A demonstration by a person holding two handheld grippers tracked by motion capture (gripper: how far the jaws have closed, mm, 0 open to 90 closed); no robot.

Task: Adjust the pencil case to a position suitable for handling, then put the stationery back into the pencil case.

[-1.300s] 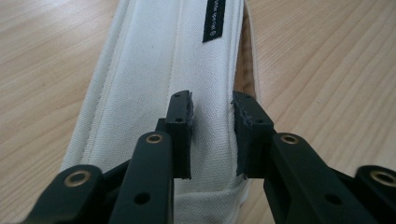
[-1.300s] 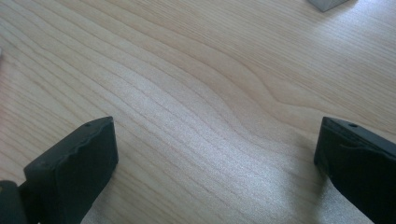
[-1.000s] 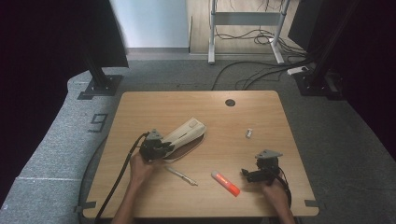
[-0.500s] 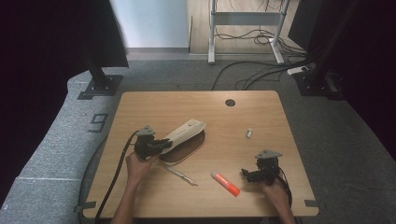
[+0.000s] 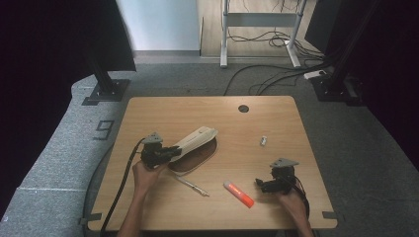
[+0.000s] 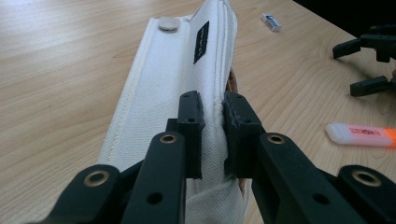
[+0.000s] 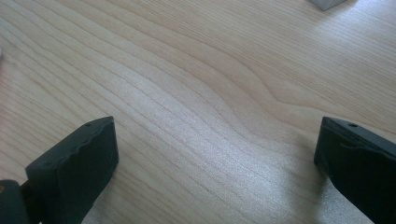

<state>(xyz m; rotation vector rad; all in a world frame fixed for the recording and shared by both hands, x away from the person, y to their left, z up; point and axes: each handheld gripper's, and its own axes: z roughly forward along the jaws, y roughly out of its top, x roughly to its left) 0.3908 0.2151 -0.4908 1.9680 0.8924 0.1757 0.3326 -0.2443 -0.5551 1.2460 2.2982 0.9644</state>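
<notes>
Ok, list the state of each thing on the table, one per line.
Left hand-held gripper: shut on the pencil case flap.
Right hand-held gripper: open, nothing between its jaws.
Pencil case: open, white flap lifted, brown inside showing.
Highlighter: lying flat, capped, untouched.
Pen: lying flat by the case.
Eraser: lying apart, untouched.

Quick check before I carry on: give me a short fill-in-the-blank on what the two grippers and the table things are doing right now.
1. The left gripper is shut on the white ____.
2. The right gripper has its jaws ____ over bare wood.
3. The marker lying between the two hands is ____.
4. The pen lies on the ____, untouched.

Missing words: pouch; open; orange; table
</notes>
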